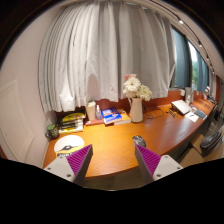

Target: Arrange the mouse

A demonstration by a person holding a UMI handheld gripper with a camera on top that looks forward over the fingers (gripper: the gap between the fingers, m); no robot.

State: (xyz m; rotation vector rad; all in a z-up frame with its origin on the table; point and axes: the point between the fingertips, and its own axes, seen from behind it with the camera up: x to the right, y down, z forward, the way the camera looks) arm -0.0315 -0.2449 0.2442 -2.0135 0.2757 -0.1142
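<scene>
A small dark mouse (138, 141) lies on the wooden desk (110, 145), just ahead of my right finger's tip. My gripper (113, 157) hangs above the desk's near part with its purple pads (82, 159) wide apart. Nothing is between the fingers; only bare desk top shows there. The gripper is open and empty.
A white vase with flowers (135, 97) stands mid-desk. Books (113, 116) and a white box (92, 111) lie behind, stacked books (71, 123) at the left, a round disc (68, 146) near my left finger. A laptop (182, 106) sits far right. White curtains (105, 50) hang behind.
</scene>
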